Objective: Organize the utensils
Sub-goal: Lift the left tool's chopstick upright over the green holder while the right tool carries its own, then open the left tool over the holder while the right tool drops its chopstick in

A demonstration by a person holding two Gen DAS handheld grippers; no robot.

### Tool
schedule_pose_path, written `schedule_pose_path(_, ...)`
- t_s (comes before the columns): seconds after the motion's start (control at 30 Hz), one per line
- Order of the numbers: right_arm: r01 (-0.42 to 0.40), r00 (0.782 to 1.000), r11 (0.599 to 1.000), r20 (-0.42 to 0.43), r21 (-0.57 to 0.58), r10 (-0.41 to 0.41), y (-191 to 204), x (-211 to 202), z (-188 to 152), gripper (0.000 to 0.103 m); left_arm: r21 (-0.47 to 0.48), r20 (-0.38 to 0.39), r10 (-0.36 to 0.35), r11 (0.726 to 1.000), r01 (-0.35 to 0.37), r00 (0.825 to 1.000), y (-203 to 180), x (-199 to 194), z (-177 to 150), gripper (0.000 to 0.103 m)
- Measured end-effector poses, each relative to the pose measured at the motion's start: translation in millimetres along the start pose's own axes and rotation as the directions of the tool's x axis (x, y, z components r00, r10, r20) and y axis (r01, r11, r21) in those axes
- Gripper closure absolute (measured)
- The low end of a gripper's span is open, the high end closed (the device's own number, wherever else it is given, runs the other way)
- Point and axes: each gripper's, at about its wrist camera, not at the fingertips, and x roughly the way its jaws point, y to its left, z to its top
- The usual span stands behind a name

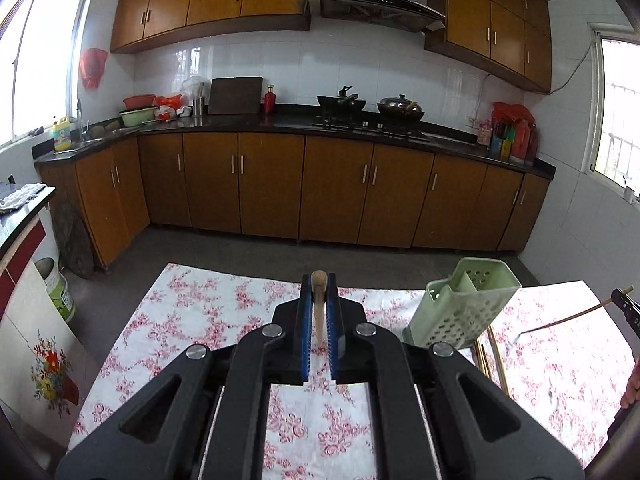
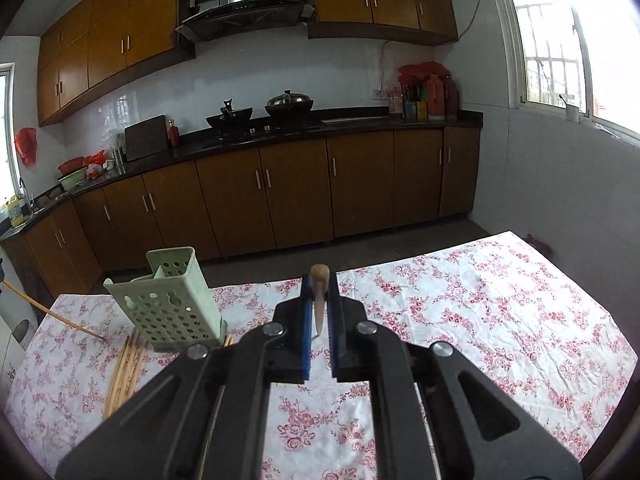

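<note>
A pale green perforated utensil holder (image 1: 464,304) stands on the floral tablecloth; it also shows in the right wrist view (image 2: 172,304). My left gripper (image 1: 319,284) is shut on a wooden chopstick (image 1: 319,304), its end poking out between the blue pads. My right gripper (image 2: 319,280) is shut on another wooden chopstick (image 2: 320,300); that gripper's tip and long stick (image 1: 568,319) appear at the right edge of the left wrist view. Several loose chopsticks (image 2: 124,364) lie on the cloth beside the holder's base. Both grippers hover above the table, apart from the holder.
The table with the floral cloth (image 2: 480,320) fills the foreground. Beyond it are a grey floor, brown kitchen cabinets (image 1: 280,184), a black counter with two pans (image 1: 368,106), and windows. A white cabinet (image 1: 24,280) and bucket stand at left.
</note>
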Motion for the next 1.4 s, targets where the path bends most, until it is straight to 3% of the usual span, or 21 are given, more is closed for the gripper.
schedule_pose_path(0.13,-0.018,0.999,1.000,0.035,-0.005,0.018,6,1,27,0.095,-0.014,0.011,-0.002,1.000,0.002,1.000,0,1,19,0.096)
schedule_pose_path(0.27,-0.071,0.992,0.997,0.108,0.013,0.069,13,-10,66,0.095,0.008,0.081,-0.017,1.000,0.017,0.997,-10,-13,50,0.096)
schedule_pose_path(0.47,-0.198,0.956,0.980,0.228,0.025,0.187,34,-38,118,0.095,0.020,0.193,-0.099,0.995,0.097,0.976,-40,-40,99,0.096)
schedule_pose_path(0.63,-0.284,0.929,0.959,0.251,0.014,0.271,51,-42,131,0.095,0.016,0.242,-0.173,0.985,0.174,0.955,-67,-48,117,0.096)
schedule_pose_path(0.9,-0.302,0.942,0.953,0.153,-0.013,0.300,81,-4,116,0.095,0.023,0.153,-0.235,0.972,0.235,0.960,-98,-18,95,0.096)
schedule_pose_path(1.33,-0.278,0.959,0.961,0.054,-0.015,0.278,97,29,81,0.092,0.023,0.028,-0.216,0.976,0.215,0.976,-112,27,56,0.096)
schedule_pose_path(1.37,-0.276,0.960,0.961,0.052,-0.013,0.276,97,28,79,0.089,0.020,0.024,-0.218,0.976,0.218,0.976,-111,27,56,0.093)
schedule_pose_path(1.4,-0.271,0.961,0.962,0.052,-0.006,0.271,95,27,78,0.088,0.018,0.020,-0.223,0.975,0.223,0.975,-110,27,55,0.081)
